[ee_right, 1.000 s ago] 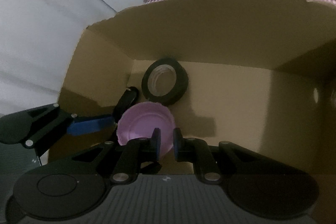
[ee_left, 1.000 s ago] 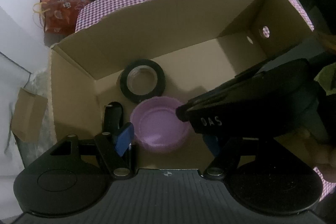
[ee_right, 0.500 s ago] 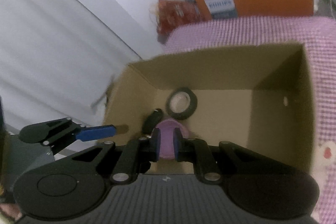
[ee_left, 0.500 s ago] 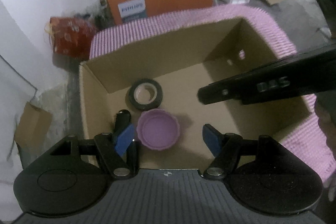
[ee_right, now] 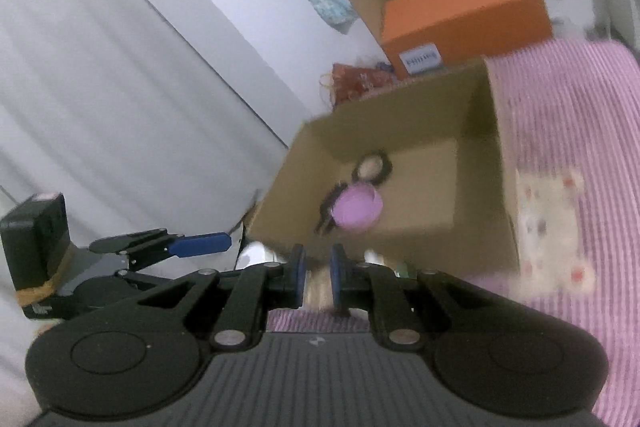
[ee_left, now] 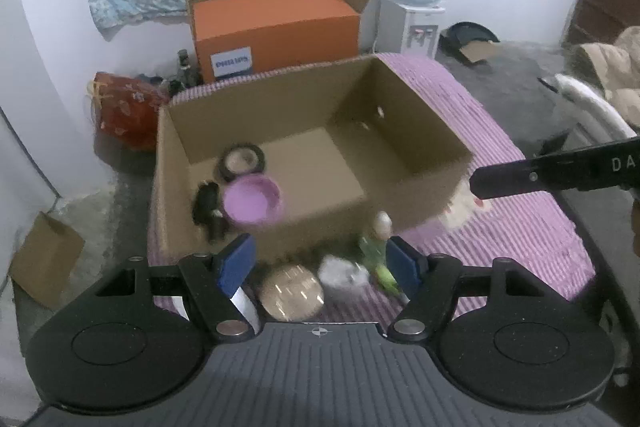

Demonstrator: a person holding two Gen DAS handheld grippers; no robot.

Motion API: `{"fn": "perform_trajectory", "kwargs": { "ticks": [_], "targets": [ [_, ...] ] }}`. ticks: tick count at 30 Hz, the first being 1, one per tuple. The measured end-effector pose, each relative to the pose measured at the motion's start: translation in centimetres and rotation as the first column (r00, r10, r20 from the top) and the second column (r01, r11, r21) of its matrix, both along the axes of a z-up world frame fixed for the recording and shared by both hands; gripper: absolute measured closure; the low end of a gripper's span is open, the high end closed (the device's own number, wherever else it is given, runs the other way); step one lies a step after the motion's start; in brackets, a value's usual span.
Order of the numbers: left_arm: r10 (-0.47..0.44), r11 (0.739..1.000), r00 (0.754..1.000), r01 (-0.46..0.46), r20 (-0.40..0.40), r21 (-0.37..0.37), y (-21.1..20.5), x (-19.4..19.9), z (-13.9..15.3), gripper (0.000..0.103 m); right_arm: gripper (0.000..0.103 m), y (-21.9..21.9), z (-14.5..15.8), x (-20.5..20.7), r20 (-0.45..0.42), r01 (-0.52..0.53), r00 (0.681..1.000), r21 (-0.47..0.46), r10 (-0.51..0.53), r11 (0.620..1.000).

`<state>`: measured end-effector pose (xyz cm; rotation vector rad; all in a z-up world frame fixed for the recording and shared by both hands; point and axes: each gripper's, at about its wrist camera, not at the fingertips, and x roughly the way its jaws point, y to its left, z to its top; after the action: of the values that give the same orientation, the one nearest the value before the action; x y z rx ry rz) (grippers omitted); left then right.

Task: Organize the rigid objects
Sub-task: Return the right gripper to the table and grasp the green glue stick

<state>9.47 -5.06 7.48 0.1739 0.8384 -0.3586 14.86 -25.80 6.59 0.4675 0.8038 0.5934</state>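
Green bottle (ee_left: pixel 378 255) in left view only

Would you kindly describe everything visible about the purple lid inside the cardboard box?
The purple lid is round and looks like plastic, with a raised rim, lying hollow side up on the floor of the cardboard box near its left wall. A black tape roll lies just behind it and a dark object beside it; blur hides whether they touch. Neither gripper holds it.
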Motion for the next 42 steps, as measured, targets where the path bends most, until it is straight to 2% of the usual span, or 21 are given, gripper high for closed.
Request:
{"fn": "perform_trajectory", "kwargs": {
  "ticks": [6, 11, 14, 19, 27, 42],
  "targets": [
    [-0.013, 0.998, 0.999, 0.010, -0.050, -0.067, -1.4, -1.6, -5.2, 0.031, 0.089, 0.2, -4.8, -1.5, -0.093, 0.016, 0.996, -0.004, -0.016, 1.000],
    [-0.029, 0.997, 0.992, 0.019, -0.125, -0.076, -3.0, -0.6, -9.5, 0.031, 0.089, 0.3, -8.3, -1.0, -0.159, 0.038, 0.986, -0.041, -0.044, 0.998],
    [-0.020, 0.998, 0.988, 0.011, -0.151, -0.063, -3.7, 0.3, -11.1, 0.032, 0.089, 0.5, -10.2, 0.4, -0.200, 0.039, 0.979, -0.055, -0.049, 0.998],
    [-0.029, 0.997, 0.982, 0.016, -0.187, -0.072, -4.6, 0.8, -12.2, 0.034, 0.089, 1.1, -12.7, 2.4, -0.246, 0.025, 0.968, -0.066, -0.041, 0.997],
    [-0.039, 0.998, 0.979, 0.026, -0.201, -0.064, -5.8, 1.6, -13.0, 0.044, 0.089, 2.1, -14.2, 3.6, -0.267, 0.011, 0.963, -0.096, -0.037, 0.995],
    [-0.060, 0.998, 0.980, 0.055, -0.190, -0.033, -7.5, 2.5, -14.4, 0.056, 0.088, 3.7, -15.0, 3.9, -0.293, -0.019, 0.956, -0.052, 0.003, 0.998]
  ]
}}
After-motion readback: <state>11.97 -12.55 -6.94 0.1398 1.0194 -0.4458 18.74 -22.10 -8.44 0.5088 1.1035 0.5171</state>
